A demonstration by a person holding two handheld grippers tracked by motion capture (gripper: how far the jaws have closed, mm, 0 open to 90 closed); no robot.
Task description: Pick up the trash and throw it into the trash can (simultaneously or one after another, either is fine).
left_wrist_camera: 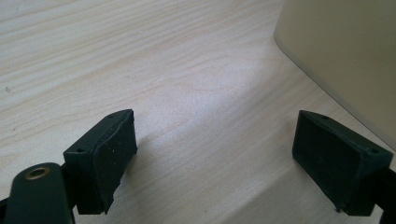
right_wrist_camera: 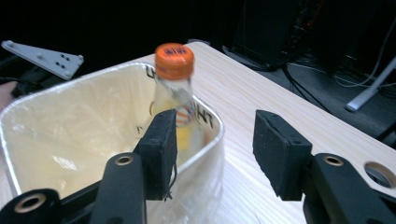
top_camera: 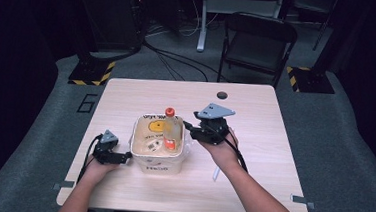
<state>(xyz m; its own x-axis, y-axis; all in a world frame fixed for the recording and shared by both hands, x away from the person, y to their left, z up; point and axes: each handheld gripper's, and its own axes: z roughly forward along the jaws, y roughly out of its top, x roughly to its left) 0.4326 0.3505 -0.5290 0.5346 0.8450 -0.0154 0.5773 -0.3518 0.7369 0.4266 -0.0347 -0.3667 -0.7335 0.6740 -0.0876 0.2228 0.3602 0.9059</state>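
A cream tub (top_camera: 154, 163) with dark lettering stands at the table's middle. Inside it, against its right wall, a clear bottle (top_camera: 170, 127) with an orange cap stands upright. My right gripper (top_camera: 190, 128) hovers just right of the tub, pointing at the bottle. In the right gripper view its jaws are open (right_wrist_camera: 215, 149); the bottle (right_wrist_camera: 174, 70) lies beyond the left pad (right_wrist_camera: 161, 144), and the tub's rim (right_wrist_camera: 212, 123) is just ahead. My left gripper (top_camera: 125, 155) rests low by the tub's left side. Its jaws are wide open (left_wrist_camera: 215, 154) over bare wood, next to the tub wall (left_wrist_camera: 345, 56).
A small orange object (top_camera: 169, 145) and a pale item (top_camera: 154, 145) lie on the tub's floor. A thin white stick (top_camera: 215, 174) lies on the table by my right forearm. The table (top_camera: 255, 115) has a round hole (top_camera: 222, 95) at the back; a folding chair (top_camera: 258, 41) stands beyond.
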